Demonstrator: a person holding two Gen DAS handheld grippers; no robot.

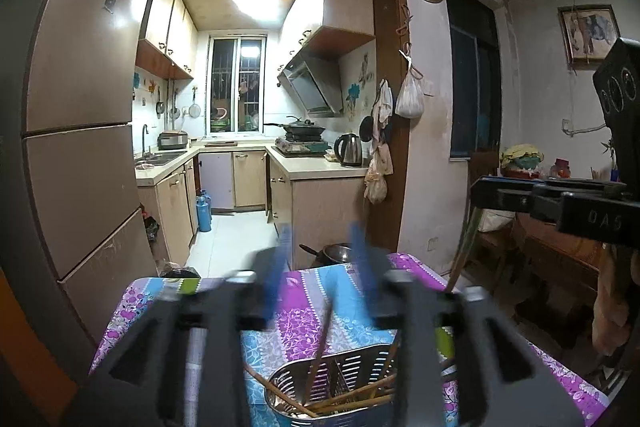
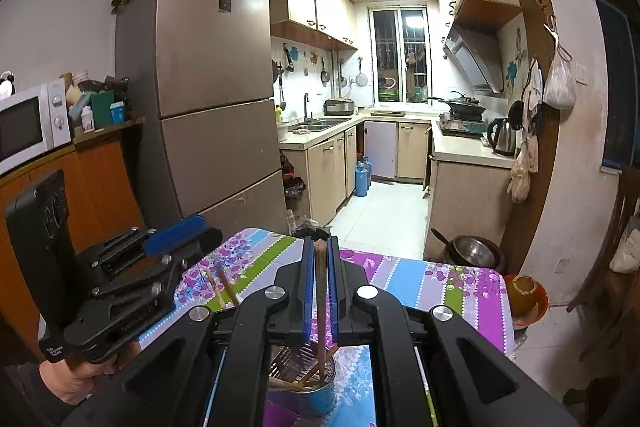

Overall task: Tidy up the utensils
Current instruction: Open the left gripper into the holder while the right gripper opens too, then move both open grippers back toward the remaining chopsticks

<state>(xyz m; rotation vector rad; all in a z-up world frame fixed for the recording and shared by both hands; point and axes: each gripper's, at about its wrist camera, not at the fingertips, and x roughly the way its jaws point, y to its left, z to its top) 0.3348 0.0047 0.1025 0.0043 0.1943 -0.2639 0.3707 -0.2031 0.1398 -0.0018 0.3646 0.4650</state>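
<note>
The left hand-held gripper (image 1: 320,247) is held above the surface (image 1: 304,307), which is covered with a floral striped cloth. Its blue-padded jaws stand apart with nothing pressed between them; one chopstick (image 1: 320,339) leans upward in the gap without contact on either pad. The view is motion-blurred.

The right hand-held gripper (image 2: 320,259) is clamped on a bundle of brown chopsticks (image 2: 321,291). The bundle runs lengthwise between the two blue pads, and its lower end reaches down into the metal utensil holder (image 2: 304,395).

The utensil holder stands on the surface directly below both grippers. In the left wrist view it shows a slotted steel wall (image 1: 344,367) and several chopsticks lying crosswise inside. Two further chopsticks (image 2: 224,287) show beside the left gripper in the right wrist view.

A hand (image 2: 76,383) grips the handle of the left gripper at the lower left of the right wrist view.
</note>
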